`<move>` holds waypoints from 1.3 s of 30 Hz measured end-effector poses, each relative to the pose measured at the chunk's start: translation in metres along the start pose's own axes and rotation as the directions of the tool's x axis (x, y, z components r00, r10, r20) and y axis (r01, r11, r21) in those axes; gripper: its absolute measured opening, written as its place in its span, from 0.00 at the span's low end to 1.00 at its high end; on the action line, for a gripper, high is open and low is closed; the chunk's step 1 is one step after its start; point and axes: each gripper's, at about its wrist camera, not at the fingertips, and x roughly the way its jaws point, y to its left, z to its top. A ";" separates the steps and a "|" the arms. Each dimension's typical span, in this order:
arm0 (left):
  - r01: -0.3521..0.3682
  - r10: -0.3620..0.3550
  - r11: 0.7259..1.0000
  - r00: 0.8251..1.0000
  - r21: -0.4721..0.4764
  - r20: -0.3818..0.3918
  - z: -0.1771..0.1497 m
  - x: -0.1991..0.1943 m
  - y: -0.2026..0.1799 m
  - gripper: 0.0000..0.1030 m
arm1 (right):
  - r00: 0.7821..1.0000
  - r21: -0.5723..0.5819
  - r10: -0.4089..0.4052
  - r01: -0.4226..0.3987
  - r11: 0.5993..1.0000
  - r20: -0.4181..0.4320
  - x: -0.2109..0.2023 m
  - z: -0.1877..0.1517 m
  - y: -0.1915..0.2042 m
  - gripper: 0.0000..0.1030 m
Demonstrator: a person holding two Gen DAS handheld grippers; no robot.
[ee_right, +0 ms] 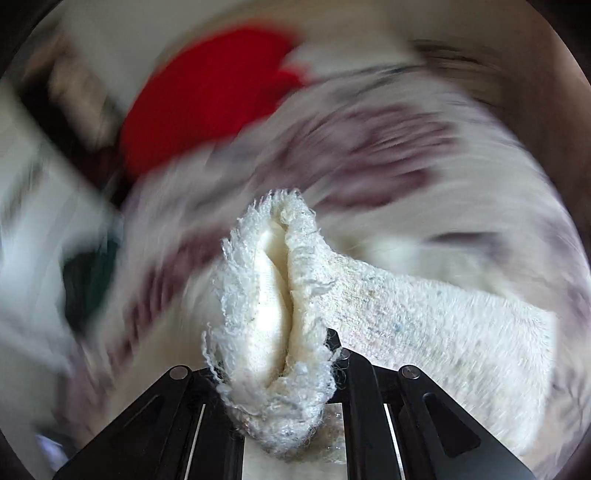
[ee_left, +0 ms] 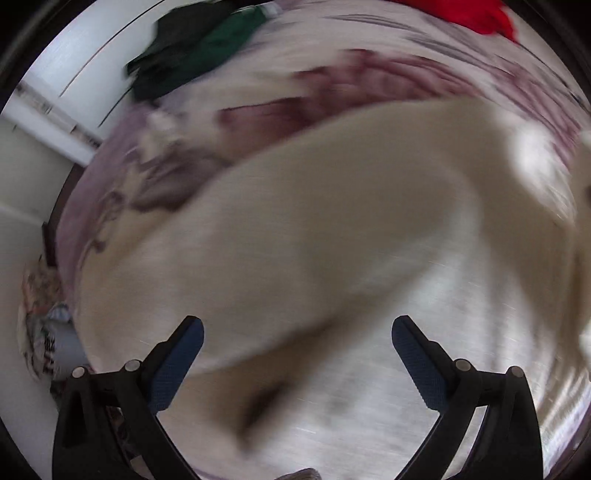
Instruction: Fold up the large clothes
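Note:
A large cream fleecy garment (ee_left: 314, 229) lies spread over a patterned bed, blurred by motion. My left gripper (ee_left: 297, 332) is open and empty, its blue-padded fingers (ee_left: 177, 365) wide apart just above the garment's near part. In the right wrist view my right gripper (ee_right: 280, 347) is shut on a bunched edge of the cream garment (ee_right: 273, 295); the fabric hides the fingertips and trails off to the right (ee_right: 443, 325).
The bed cover (ee_left: 369, 81) has maroon and grey patterns. A dark green and black garment (ee_left: 192, 48) and a red garment (ee_left: 476, 14) lie at the far side; the red one also shows in the right wrist view (ee_right: 207, 96). A white wall (ee_left: 33, 155) stands left.

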 end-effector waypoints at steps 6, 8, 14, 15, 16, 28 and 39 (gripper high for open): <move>0.027 -0.029 0.999 0.999 -0.047 -0.037 0.006 0.022 0.094 1.00 | 0.961 -0.232 -0.116 0.057 0.971 -0.250 0.118 -0.070 0.115 0.17; 0.094 -0.100 0.993 0.992 -0.078 -0.081 -0.002 0.030 0.125 1.00 | 0.958 -0.190 -0.116 0.066 0.980 -0.263 0.114 -0.084 0.111 0.24; 0.481 -0.591 0.757 0.793 -0.441 -0.150 -0.056 0.075 0.213 1.00 | 0.957 0.182 0.159 -0.117 0.976 -0.242 0.022 -0.113 0.059 0.83; 0.504 -0.636 0.705 0.761 -0.499 -0.130 -0.065 0.080 0.217 1.00 | 0.960 0.211 0.164 -0.116 0.971 -0.226 0.005 -0.118 0.052 0.83; 0.531 -0.692 0.629 0.715 -0.568 -0.098 -0.075 0.090 0.219 1.00 | 0.963 0.225 0.154 -0.104 0.969 -0.220 -0.007 -0.124 0.044 0.83; 0.414 -0.523 0.509 0.845 -0.755 0.110 -0.041 0.107 0.221 0.25 | 0.961 0.257 0.000 0.075 0.963 -0.277 -0.008 -0.129 0.005 0.83; 0.441 -0.313 0.752 0.893 -0.490 0.323 0.103 0.038 0.249 0.14 | 0.933 0.325 0.140 -0.026 0.945 -0.332 0.102 -0.070 0.089 0.51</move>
